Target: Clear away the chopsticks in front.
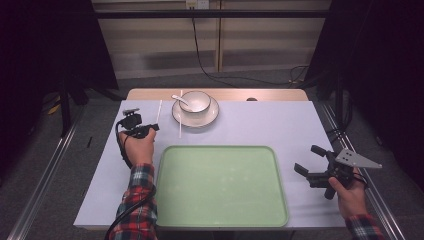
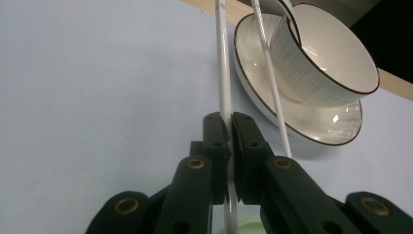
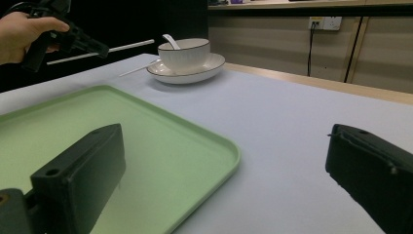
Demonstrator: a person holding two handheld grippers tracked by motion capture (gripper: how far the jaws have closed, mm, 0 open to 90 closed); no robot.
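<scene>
Thin white chopstick [image 2: 223,73], straight and glossy, clamped between the pads of the left hand-held gripper [image 2: 230,127] and lifted off the bench [image 1: 260,125] (just beside the plate [image 2: 341,124]). Second chopstick [image 2: 272,83] lying against the plate's edge. Right hand-held gripper [image 1: 306,159] wide apart, gripping nothing, right of the green tray [image 1: 222,186].

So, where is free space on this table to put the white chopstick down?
The pale green plastic tray is bare inside. The lilac cloth is free between the tray and the far edge, right of the white plate. It is crowded around the white bowl, where the second white chopstick lies.
</scene>
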